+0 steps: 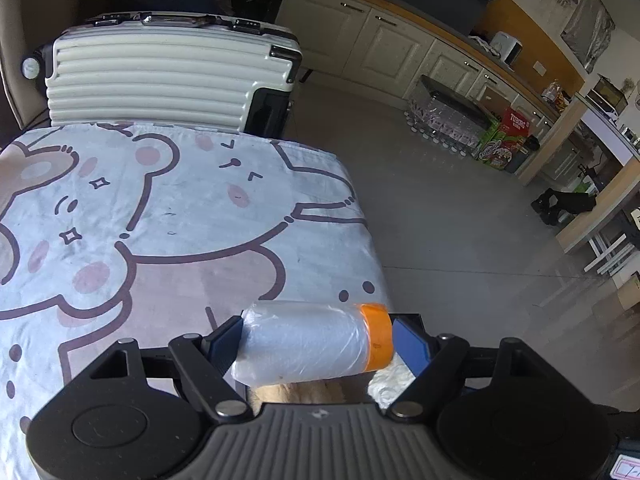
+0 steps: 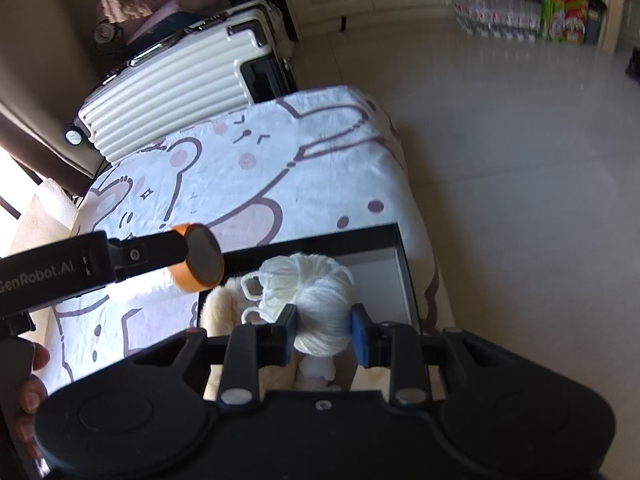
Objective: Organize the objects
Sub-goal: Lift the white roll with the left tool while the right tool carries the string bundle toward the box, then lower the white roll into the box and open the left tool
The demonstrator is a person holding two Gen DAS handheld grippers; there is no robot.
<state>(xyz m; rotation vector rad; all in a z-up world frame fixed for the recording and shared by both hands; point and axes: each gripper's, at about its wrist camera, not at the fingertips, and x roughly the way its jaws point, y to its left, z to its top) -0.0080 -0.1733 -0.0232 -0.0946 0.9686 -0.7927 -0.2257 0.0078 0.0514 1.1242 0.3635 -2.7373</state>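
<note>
The roll (image 1: 314, 342) — clear plastic film wound on a core with an orange end — sits crosswise between the blue pads of the left gripper (image 1: 316, 344), which clamp it end to end; the orange end is toward the right pad. In the right wrist view the same roll (image 2: 198, 258) shows end-on, its dark round face and orange rim at the tip of the left gripper's arm, hanging over the near left corner of the box (image 2: 402, 276).

The right gripper (image 2: 324, 334) is closed narrow on a ball of white yarn (image 2: 320, 304); its pads press the ball's lower part from both sides, and loose loops of yarn stick out to the left. The yarn is above the open box, a shallow black-rimmed tray with a pale inside. A cream plush thing (image 2: 224, 312) lies in the box under and left of the yarn — what it is I cannot tell.

The box stands at the near right edge of a table covered with a cartoon-bear cloth (image 1: 160, 208). Behind the table stands a white ribbed suitcase (image 1: 168, 76). Fingers (image 2: 34, 376) of the person show at the left edge of the right wrist view.
</note>
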